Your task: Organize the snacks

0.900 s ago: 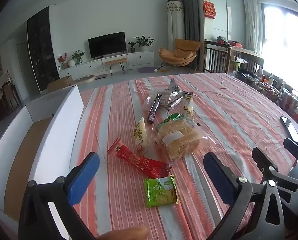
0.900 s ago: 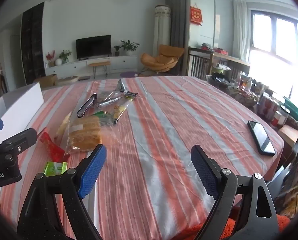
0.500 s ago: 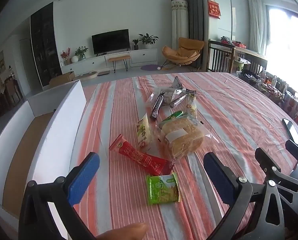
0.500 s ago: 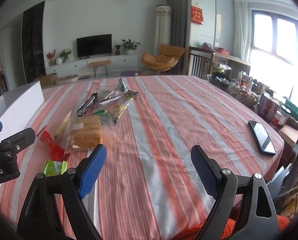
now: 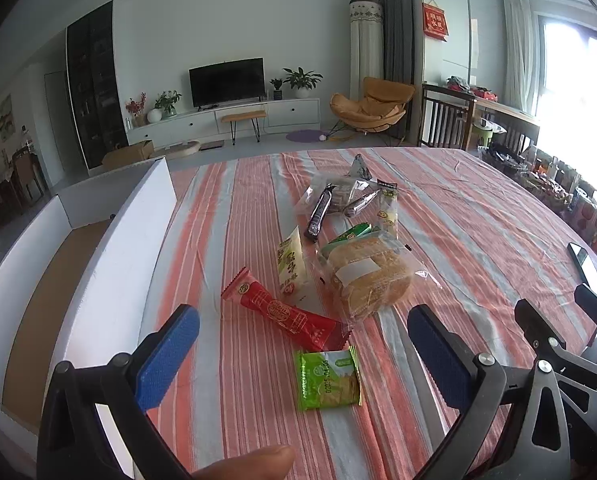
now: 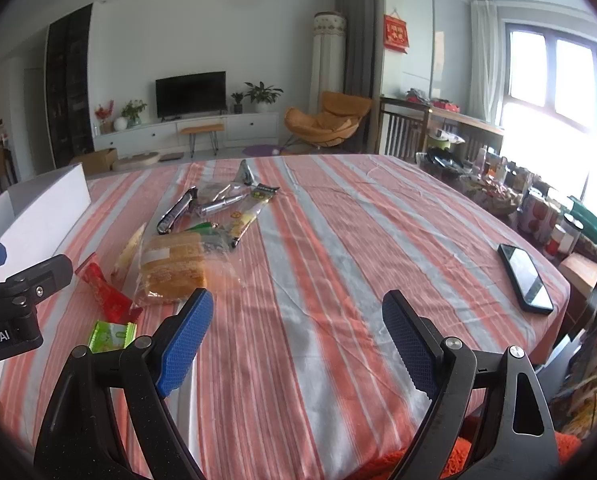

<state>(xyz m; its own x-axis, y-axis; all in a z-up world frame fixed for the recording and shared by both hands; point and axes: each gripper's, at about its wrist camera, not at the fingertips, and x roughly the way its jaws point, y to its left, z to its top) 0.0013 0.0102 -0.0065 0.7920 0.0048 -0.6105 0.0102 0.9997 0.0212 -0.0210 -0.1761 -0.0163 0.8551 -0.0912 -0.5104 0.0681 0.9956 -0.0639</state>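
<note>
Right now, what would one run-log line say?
left hand-held gripper: open, empty | right hand-held gripper: open, empty | snacks: loose on table | white box: unfilled

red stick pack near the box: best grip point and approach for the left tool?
Probably mid-length on the red stick pack, pads across its narrow width, coming from above. It lies flat and diagonal on the tablecloth, its near end touching the green packet. The left tool stands open and empty.

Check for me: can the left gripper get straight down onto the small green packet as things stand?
Probably yes. The left gripper is open and empty, and the green packet lies flat on the striped cloth between its fingers, nothing on top. The red wrapper touches its far edge, so it may get nudged.
</note>
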